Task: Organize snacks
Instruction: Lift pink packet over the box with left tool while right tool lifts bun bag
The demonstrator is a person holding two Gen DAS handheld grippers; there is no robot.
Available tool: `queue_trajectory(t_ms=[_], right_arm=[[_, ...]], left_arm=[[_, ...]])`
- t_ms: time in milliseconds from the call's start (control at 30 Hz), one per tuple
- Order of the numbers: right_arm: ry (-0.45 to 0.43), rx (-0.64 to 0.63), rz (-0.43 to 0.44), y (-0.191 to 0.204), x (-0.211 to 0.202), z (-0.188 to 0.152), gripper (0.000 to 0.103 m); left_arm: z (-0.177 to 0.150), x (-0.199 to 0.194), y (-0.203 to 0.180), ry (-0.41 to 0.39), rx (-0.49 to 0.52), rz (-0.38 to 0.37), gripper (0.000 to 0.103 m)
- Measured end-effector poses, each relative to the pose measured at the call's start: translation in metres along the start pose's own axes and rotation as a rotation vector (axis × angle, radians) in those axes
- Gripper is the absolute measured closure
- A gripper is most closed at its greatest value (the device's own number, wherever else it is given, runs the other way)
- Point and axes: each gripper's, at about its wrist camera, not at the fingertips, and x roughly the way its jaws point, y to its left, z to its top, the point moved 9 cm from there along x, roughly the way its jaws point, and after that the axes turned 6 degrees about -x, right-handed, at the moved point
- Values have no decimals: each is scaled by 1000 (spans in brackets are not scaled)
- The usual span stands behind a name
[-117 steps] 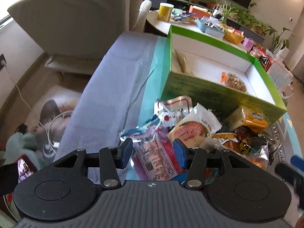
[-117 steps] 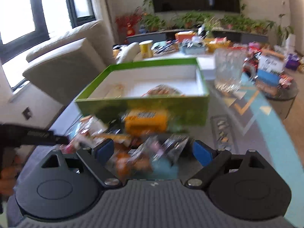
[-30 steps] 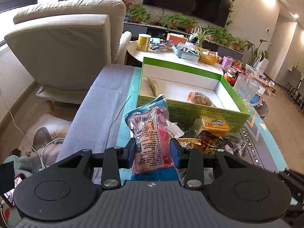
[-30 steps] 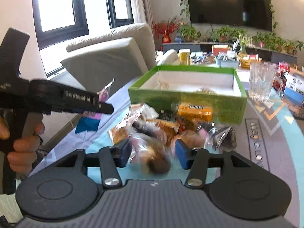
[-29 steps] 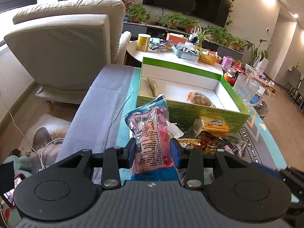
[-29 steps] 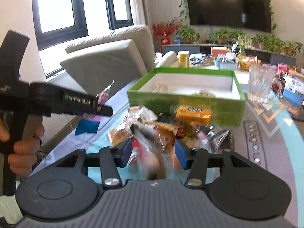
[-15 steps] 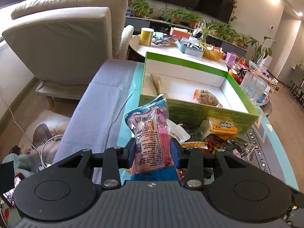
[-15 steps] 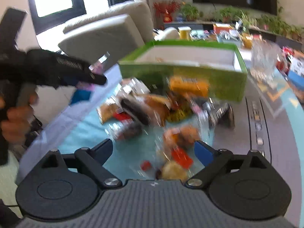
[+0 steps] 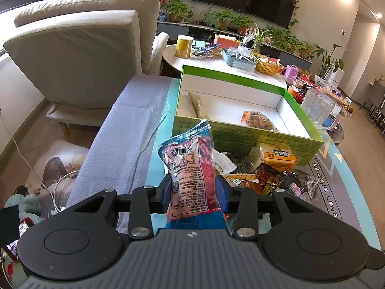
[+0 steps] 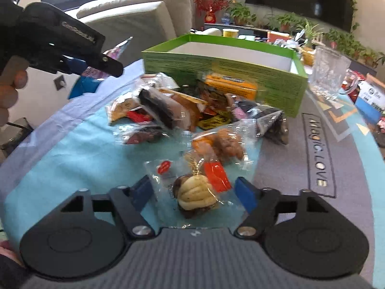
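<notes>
Snacks [image 10: 182,110] lie in a loose heap on the blue cloth [image 10: 72,159] in front of the green box [image 9: 240,134], which already holds a long pale packet and a brown bar on its white floor. The left gripper [image 9: 193,192] is clamped on a pink-and-blue packet [image 9: 192,168], which stands upright between the pads just short of the box's near wall. The right gripper [image 10: 192,192] has its jaws spread wide, having just been opening, and a clear-wrapped pastry [image 10: 195,195] lies between them on the cloth with neither pad touching it. The likeliest trouble sits here — the wrapper is slick and crinkled, so if the pads close on loose film rather than on the pastry, it could slide out on the lift, or the soft bun could be squashed by a hard squeeze. A second wrapped pastry [image 10: 221,144] lies just beyond and its film seems to overlap the first, so a careless lift might drag both. On the left side, the packet is gripped low and stands tall above the pads; it may flop or catch on the box's near wall if carried over too low. The two grippers also work close together — the left one shows near the heap in the right wrist view — so a hurried move could knock them together.
</notes>
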Motion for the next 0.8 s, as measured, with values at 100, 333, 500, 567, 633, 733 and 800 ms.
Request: queue_trajectory(t_ms=[100, 333, 500, 567, 633, 733, 800], right_arm=[[-42, 27, 33, 5, -14, 6, 38], [-170, 17, 15, 5, -49, 32, 38], [-225, 53, -14, -12, -54, 52, 38], [-240, 77, -33, -22, -52, 62, 38], [-256, 87, -50, -31, -51, 71, 38], [-275, 91, -51, -44, -44, 89, 38], [-283, 99, -53, -51, -39, 99, 38]], left_arm=[[2, -7, -2, -18, 4, 2, 68], [5, -17, -13, -35, 27, -9, 67], [9, -15, -21, -40, 46, -17, 67], [13, -11, -24, -41, 53, -20, 67], [18, -6, -29, -42, 61, -23, 67], [30, 4, -36, -48, 72, -27, 67], [39, 10, -40, -54, 81, -29, 67]])
